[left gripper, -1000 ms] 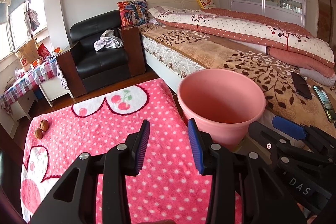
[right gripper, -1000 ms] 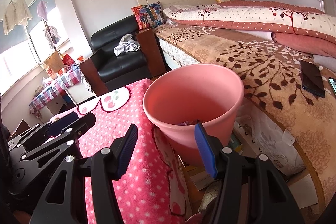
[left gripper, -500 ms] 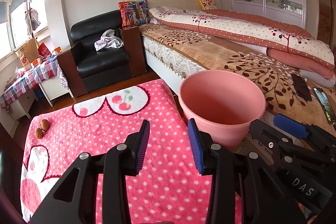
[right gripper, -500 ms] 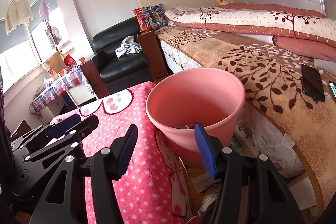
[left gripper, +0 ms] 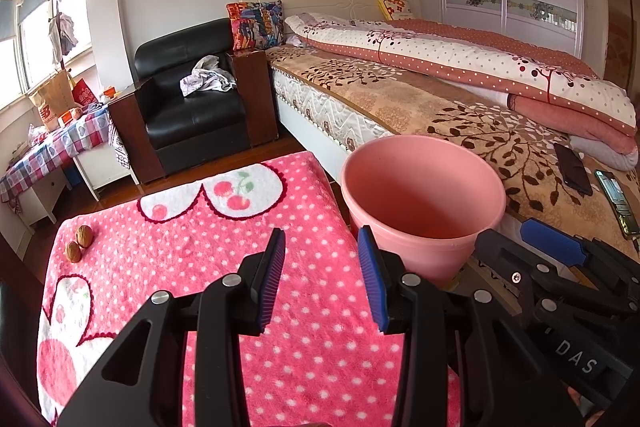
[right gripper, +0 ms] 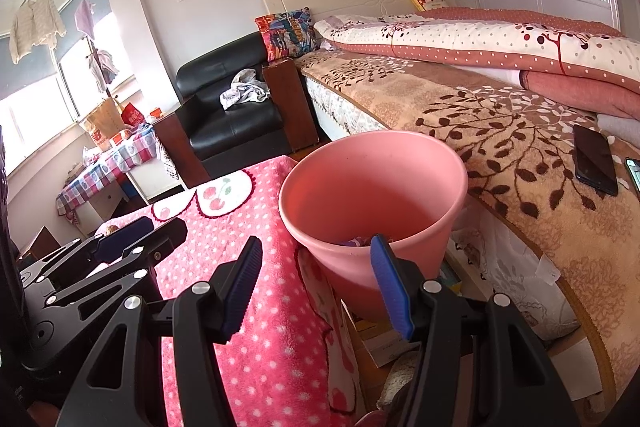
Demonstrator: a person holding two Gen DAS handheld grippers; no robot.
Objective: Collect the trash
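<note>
Both tools empty, fingers apart: left tool (left gripper: 322,267) over pink tabletop (left gripper: 192,227), right tool (right gripper: 316,273) by pink bin (right gripper: 372,195), w/ two walnuts (left gripper: 79,243) far left.

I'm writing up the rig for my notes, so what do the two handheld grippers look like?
Both are alike. The left gripper and the right gripper have matte black angular plastic frames with triangular cut-outs and round silver screw heads. Each finger carries a long blue ribbed pad. White letters "DAS" mark the right gripper's body in the left wrist view. No cables or sleeves show.
</note>
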